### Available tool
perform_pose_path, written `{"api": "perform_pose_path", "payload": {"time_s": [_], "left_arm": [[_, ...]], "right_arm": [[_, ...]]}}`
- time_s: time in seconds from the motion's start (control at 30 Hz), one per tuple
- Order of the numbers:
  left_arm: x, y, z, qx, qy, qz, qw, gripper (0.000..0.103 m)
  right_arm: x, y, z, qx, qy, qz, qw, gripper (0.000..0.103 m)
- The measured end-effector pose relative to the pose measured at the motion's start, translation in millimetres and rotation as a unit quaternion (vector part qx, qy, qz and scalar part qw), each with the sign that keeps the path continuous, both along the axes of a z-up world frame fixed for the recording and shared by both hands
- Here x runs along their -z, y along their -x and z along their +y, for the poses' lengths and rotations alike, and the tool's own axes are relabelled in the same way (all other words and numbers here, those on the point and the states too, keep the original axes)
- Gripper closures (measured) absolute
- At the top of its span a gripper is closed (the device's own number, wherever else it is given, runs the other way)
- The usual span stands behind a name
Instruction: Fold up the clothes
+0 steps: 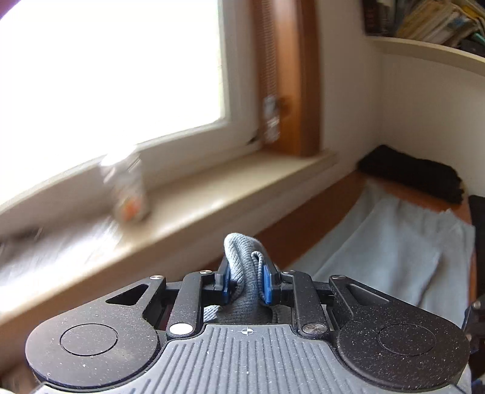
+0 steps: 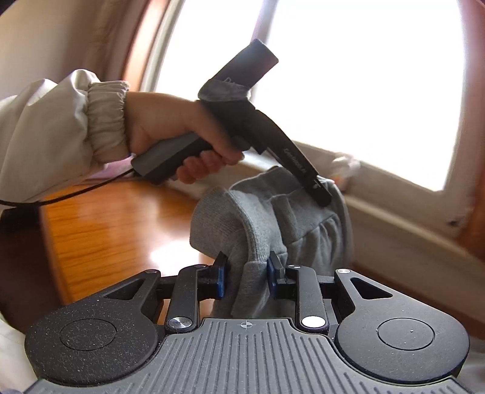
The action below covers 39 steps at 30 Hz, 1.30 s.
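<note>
The left gripper (image 1: 246,280) pinches a bunched fold of grey ribbed knit garment (image 1: 242,260) between its blue rubber-faced pads (image 1: 266,283); the cloth rises above the pads in a rounded hump and runs back down between the black, speckled matte finger links. The right gripper (image 2: 247,277) likewise clamps the same soft grey fabric (image 2: 257,230): a thick ribbed cuff or hem bulges over the left pad, and a smoother fleece panel with gathered pleats hangs beyond the right one. The garment is lifted off the surface and strung between the two grippers.

In the right wrist view, the left gripper's black fingers bite the far upper edge of the cloth, and a bare hand (image 2: 182,130) wraps the dark pistol-shaped handle, with a puffy cream sleeve (image 2: 60,130) elastic-gathered at the wrist. A thin black cable trails from the handle's base.

Under the cloth lies a glossy orange-brown wooden tabletop (image 2: 106,230) with visible grain and a bright glare patch. In the left wrist view, a pale blue-grey flat cloth (image 1: 394,242) lies spread on the wood to the right, and a folded black textile (image 1: 412,175) sits past it against the cream wall. A smooth beige windowsill (image 1: 227,188) carries a blurred small jar-like container (image 1: 127,188), under a bright, washed-out window. Stacked books (image 1: 439,21) fill a curved shelf at the upper right.
</note>
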State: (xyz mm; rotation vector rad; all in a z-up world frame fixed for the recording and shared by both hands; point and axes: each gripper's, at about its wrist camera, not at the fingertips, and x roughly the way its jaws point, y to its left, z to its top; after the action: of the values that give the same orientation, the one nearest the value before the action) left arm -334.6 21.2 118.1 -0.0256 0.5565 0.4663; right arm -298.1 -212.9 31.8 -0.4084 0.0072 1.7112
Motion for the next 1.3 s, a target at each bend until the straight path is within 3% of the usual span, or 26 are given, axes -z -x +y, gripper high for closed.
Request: {"api": "perform_pose_path", "payload": {"time_s": [0.2,0.33,0.53,0.67,0.73,0.9,1.03,1.1,1.17,1.3], "left_arm": [[-35,-112,-34,0.053,-0.023,-0.004,0.9983,0.082],[-38,-202,-61,0.095,-0.027,0.006,0.9951,0.082],[-13,-332,-95,0.139,-0.009,0.032,0.9897,0.081],[21,-398,-104,0.136,0.015,0.057,0.9890,0.073],[28,-406,-104,0.136,0.028,0.050,0.9890,0.060],[36,-401,-90,0.130,0.043,0.039,0.9898,0.055],[42,-373,-66,0.124,0.059,0.021,0.9903,0.053],[47,-356,-58,0.124,0.063,0.015,0.9902,0.053],[53,-338,-51,0.124,0.067,0.009,0.9900,0.053],[62,-301,-26,0.125,0.082,-0.015,0.9887,0.048]], "right_arm": [[-22,-89,-44,0.094,-0.041,0.000,0.995,0.076],[-22,-159,-76,0.170,-0.050,0.008,0.984,0.076],[2,-254,-109,0.266,-0.027,0.043,0.963,0.076],[34,-313,-114,0.310,0.014,0.105,0.945,0.068],[49,-330,-119,0.334,0.019,0.123,0.934,0.066],[69,-359,-128,0.357,0.014,0.190,0.914,0.049],[77,-347,-121,0.367,0.014,0.195,0.909,0.041],[75,-342,-120,0.377,0.017,0.191,0.906,0.047],[76,-343,-127,0.400,0.018,0.178,0.899,0.073],[76,-348,-143,0.436,0.012,0.205,0.876,0.068]]}}
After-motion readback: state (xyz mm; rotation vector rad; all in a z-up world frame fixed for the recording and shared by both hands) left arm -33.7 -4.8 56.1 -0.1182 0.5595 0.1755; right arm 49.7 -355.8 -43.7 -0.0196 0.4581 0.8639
